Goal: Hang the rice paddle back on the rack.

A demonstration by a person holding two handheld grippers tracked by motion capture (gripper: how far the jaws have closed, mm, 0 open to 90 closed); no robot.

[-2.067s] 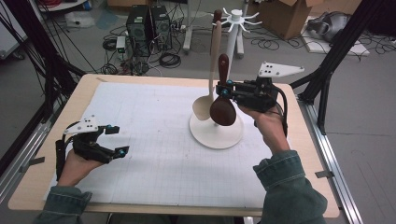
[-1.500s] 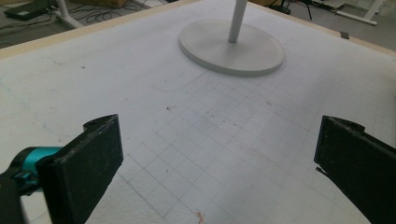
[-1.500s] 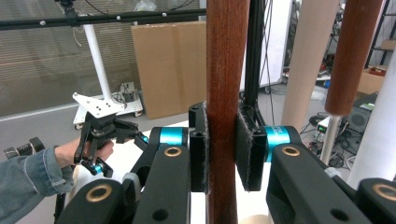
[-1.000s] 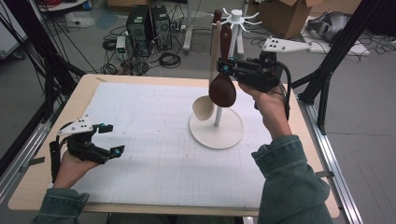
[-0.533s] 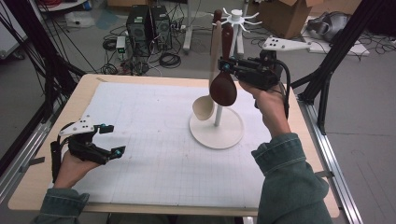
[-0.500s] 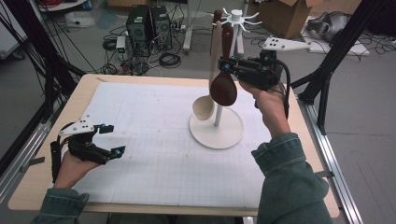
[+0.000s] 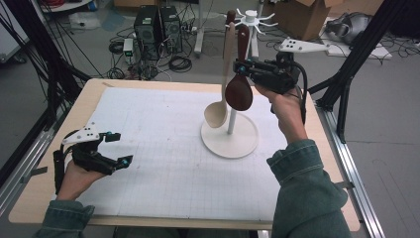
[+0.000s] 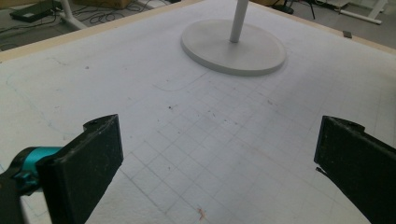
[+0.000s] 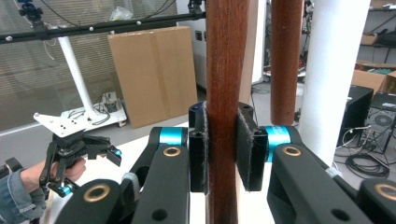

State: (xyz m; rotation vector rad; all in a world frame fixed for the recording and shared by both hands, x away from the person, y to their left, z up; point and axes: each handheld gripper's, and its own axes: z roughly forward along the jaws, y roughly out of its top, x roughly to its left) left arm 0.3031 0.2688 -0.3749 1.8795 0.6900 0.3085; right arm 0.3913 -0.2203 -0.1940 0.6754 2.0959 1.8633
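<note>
Gripping the dark wooden spoon (image 7: 239, 89) by its handle, your right gripper (image 7: 246, 68) holds it beside the rack (image 7: 231, 139) (pale spoon (image 7: 217, 113) already hanging); hooking remains, your left gripper (image 7: 115, 148) spread, idle.

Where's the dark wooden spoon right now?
In the high view, right of centre: the dark wooden spoon hangs upright in the right tool, beside the pale spoon on the stand.

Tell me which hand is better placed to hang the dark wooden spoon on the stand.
Right. The right tool is shut on the dark wooden spoon, holding it upright beside the stand pole. The left tool sits open, low over the mat, far from it.
</note>
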